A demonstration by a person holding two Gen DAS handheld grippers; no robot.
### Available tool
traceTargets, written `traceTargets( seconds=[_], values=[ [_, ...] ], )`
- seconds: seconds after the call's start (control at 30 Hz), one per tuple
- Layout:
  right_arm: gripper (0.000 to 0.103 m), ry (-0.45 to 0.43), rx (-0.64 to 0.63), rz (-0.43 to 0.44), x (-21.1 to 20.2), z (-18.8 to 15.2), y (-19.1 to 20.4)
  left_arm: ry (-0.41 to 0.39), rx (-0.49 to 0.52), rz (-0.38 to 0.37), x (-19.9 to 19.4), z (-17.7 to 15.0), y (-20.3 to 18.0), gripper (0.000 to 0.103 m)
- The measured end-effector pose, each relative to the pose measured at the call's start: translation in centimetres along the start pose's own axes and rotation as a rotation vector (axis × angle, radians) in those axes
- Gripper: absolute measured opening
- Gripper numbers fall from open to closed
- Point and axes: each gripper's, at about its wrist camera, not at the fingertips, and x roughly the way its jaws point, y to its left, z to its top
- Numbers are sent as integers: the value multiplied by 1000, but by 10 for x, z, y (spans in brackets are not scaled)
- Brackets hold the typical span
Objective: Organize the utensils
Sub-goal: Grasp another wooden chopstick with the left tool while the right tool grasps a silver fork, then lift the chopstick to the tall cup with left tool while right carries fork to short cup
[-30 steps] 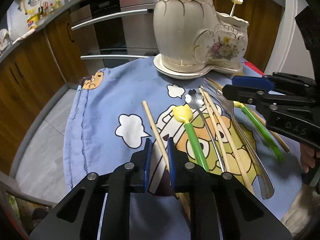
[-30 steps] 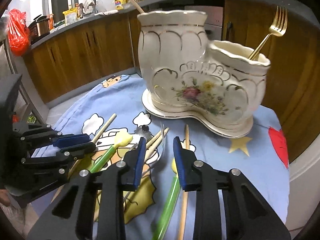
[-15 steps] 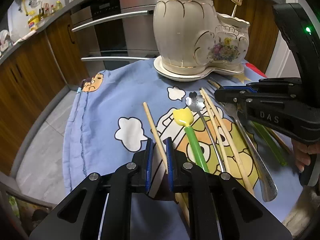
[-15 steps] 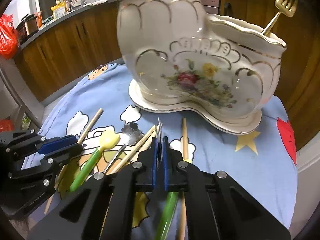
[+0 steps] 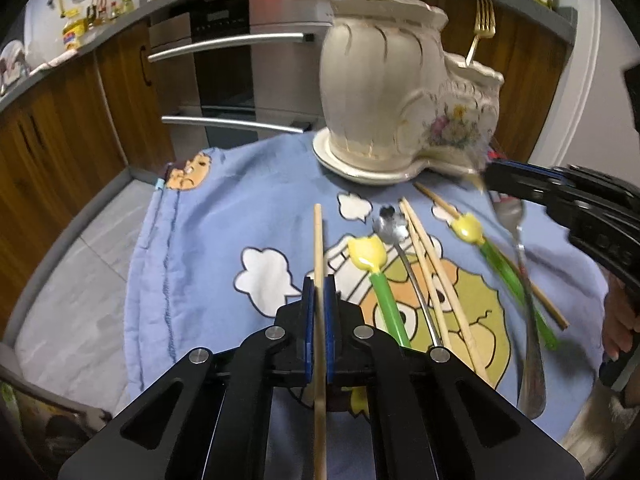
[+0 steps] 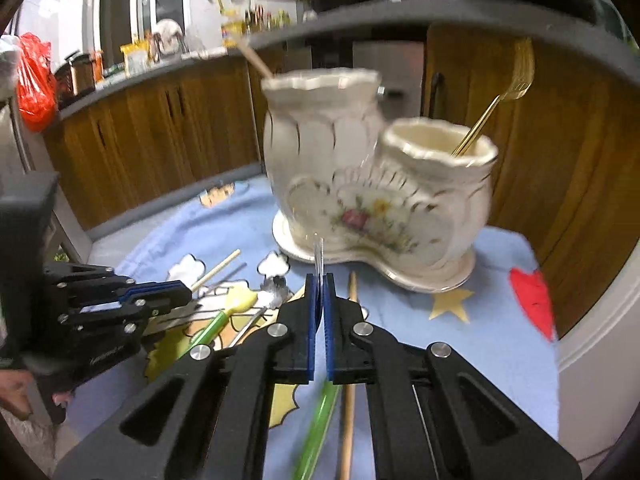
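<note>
My left gripper (image 5: 319, 285) is shut on a wooden chopstick (image 5: 318, 248) and holds it above the blue cartoon cloth (image 5: 224, 232). My right gripper (image 6: 319, 280) is shut on a silver fork (image 6: 318, 254), lifted off the cloth with its tines up and blurred before the holder. The cream two-part ceramic holder (image 5: 396, 112) stands at the far side on its saucer; it also shows in the right wrist view (image 6: 360, 184), with a gold fork (image 6: 496, 108) in the low part and a chopstick in the tall part. Two yellow-green tulip utensils (image 5: 374, 268), chopsticks and a flower spoon (image 5: 390, 226) lie on the cloth.
Wooden cabinets (image 5: 60, 128) and an oven with steel handles (image 5: 228, 46) stand behind the table. The cloth's left edge drops to the grey floor (image 5: 80, 280). A red heart patch (image 6: 532, 296) marks the cloth's right side.
My left gripper closed on the chopstick and lifted it straight. My right gripper closed on the silver fork and raised it off the cloth toward the holder.
</note>
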Motion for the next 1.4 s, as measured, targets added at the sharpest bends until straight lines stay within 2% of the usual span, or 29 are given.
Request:
traceTargets(
  seconds=[0.13, 0.33, 0.5, 0.63, 0.8, 1.03, 1.27, 1.4],
  values=[
    [2, -107, -9, -6, -30, 3, -2, -65, -28, -23, -9, 4, 5, 5],
    [2, -296, -60, -85, -60, 12, 5, -154, -48, -41, -22, 8, 6, 5],
    [2, -397, -64, -136, -78, 23, 2, -239, -51, -41, -36, 10, 6, 5],
    [2, -448, -48, -147, -86, 41, -6, -355, -57, -64, -55, 13, 5, 5],
    [2, -519, -42, -168, -95, 64, -16, -455, -65, -78, -72, 16, 1, 5],
    [2, -613, -8, -172, -101, 95, -41, -523, -23, -87, -79, 32, -17, 5],
    [2, -684, 10, -226, -93, 116, -68, -588, -31, -124, -79, 76, -25, 5],
    [2, -665, 25, -259, -79, 119, -86, -627, -23, -121, -72, 111, -33, 5]
  ],
)
